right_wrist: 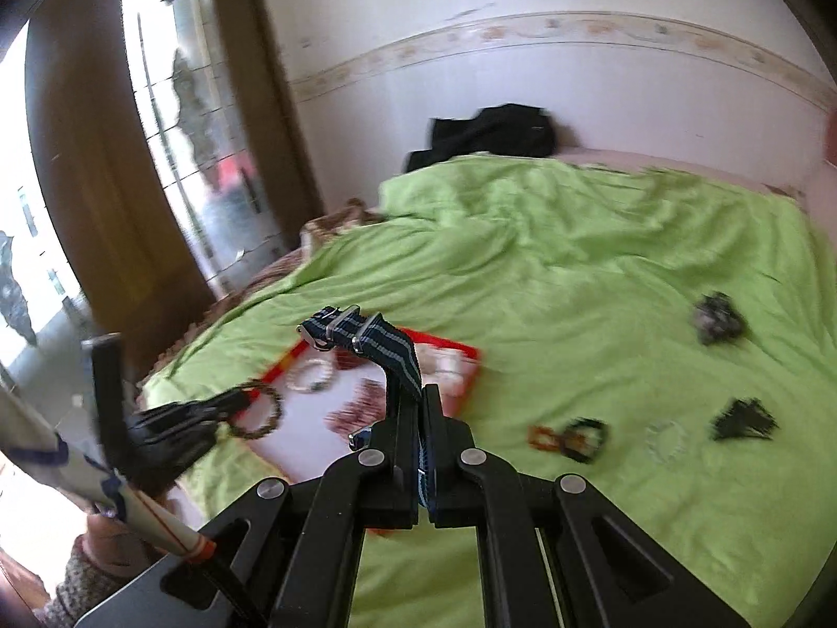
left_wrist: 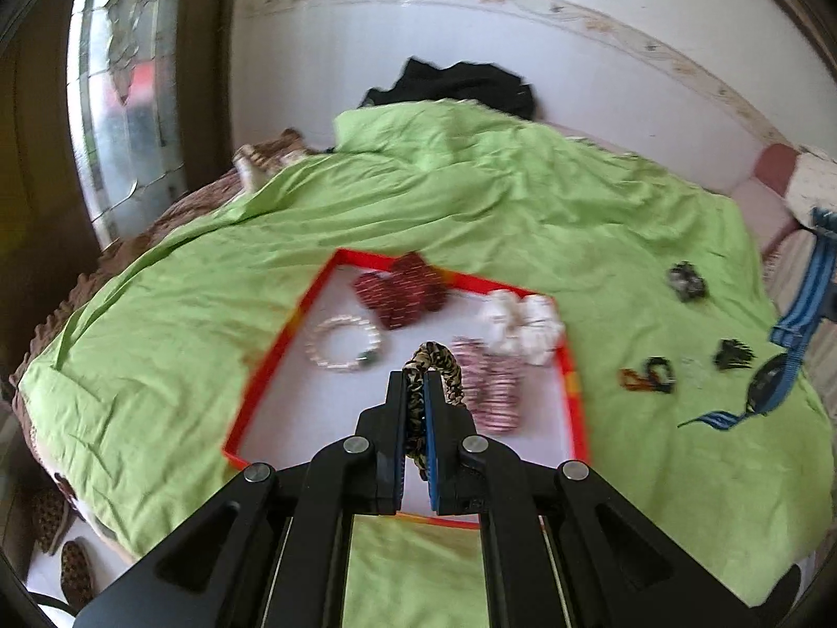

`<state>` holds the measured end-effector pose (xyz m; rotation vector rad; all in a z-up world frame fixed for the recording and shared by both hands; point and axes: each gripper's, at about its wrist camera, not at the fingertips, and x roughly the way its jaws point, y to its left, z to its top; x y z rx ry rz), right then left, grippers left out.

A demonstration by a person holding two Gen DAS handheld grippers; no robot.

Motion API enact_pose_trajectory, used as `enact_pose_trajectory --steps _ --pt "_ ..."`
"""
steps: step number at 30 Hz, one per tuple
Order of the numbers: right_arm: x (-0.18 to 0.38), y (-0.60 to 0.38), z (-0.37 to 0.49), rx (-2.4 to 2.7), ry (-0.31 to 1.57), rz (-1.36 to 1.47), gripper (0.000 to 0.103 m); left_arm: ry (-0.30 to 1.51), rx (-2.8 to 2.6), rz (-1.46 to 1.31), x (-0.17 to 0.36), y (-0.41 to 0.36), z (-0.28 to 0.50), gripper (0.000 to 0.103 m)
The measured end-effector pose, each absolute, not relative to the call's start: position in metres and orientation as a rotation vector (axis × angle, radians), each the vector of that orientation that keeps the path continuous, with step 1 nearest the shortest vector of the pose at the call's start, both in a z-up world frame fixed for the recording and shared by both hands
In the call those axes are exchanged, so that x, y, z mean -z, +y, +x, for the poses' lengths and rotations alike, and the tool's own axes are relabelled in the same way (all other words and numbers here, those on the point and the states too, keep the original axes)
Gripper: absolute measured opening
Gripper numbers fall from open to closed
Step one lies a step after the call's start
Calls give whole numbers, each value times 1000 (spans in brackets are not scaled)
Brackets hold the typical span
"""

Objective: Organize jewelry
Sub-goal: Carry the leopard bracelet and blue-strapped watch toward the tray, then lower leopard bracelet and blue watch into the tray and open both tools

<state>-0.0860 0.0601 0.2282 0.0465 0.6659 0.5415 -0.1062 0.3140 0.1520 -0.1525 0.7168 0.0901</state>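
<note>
My left gripper (left_wrist: 417, 377) is shut on a leopard-print hair band (left_wrist: 444, 361) and holds it above the red-rimmed white tray (left_wrist: 272, 366). In the tray lie a dark red scrunchie (left_wrist: 400, 290), a pearl bracelet (left_wrist: 342, 348), a white scrunchie (left_wrist: 523, 327) and a pink striped scrunchie (left_wrist: 491, 387). My right gripper (right_wrist: 418, 403) is shut on a blue striped watch strap (right_wrist: 366, 335), which stands up over the tray's (right_wrist: 282, 363) near right part. In the right wrist view the left gripper (right_wrist: 230, 403) shows at the left with the leopard band (right_wrist: 259, 413).
To the right of the tray, loose on the green bedspread (left_wrist: 471, 209), lie orange and black bands (right_wrist: 570, 437), a clear bracelet (right_wrist: 667, 439) and two dark hair pieces (right_wrist: 719, 316) (right_wrist: 743, 418). Black clothing (left_wrist: 460, 83) lies by the far wall. Slippers (left_wrist: 73, 570) are on the floor.
</note>
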Motion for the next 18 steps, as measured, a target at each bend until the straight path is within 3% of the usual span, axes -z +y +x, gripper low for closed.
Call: enact_pose_trajectory --steps 18 --pt "-124 210 -16 -680 948 42 2 835 -157 -236 -84 384 -60 6"
